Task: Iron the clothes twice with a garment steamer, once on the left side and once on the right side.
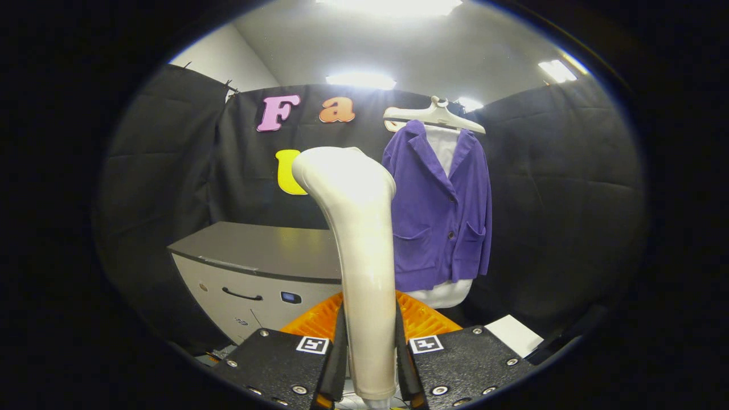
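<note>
Grey counter (267, 250) with a dark top, used as landmark. Its pale front has a dark curved drawer handle (242, 295) and a small blue-lit button (290, 297) just right of the handle. Orange ribbed mat (418, 319) lies right of the counter, lower down. White flat sheet (515, 335) sits further right of the counter, past the mat. Ceiling lights (360, 80) glow above the counter.

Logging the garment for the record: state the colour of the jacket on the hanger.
Purple jacket, over a white garment, seen in the gripper view beyond the steamer that the gripper grips.
</note>
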